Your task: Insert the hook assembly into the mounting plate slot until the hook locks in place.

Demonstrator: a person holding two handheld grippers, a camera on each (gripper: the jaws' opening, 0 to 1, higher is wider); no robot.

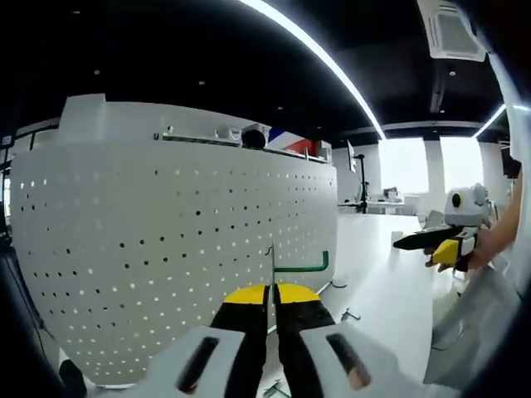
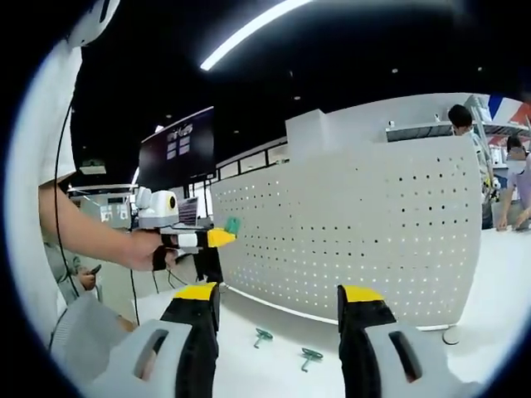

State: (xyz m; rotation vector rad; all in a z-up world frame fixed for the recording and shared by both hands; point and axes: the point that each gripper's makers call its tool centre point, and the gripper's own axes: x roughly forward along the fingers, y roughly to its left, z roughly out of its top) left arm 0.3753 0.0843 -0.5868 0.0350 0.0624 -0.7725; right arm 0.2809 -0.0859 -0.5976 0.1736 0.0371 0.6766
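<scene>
White perforated pegboard panel (image 1: pixel 166 249) stands upright on the white table (image 1: pixel 390 274), curved by the fisheye lens. In the left gripper view the left gripper (image 1: pixel 274 292) has its yellow-tipped black jaws pinched together on the thin wire stem of a green-coated metal hook (image 1: pixel 303 268), so the hook's green arm sticks out to the right, just in front of the board's lower right area. I can't tell if the hook touches the board. Off to the far right, the right gripper (image 1: pixel 431 242) hangs over the table, held in a person's hand.

In the right gripper view its jaws are spread wide with nothing between them. Two small green hooks (image 2: pixel 286 347) lie loose on the table near the board's foot.
</scene>
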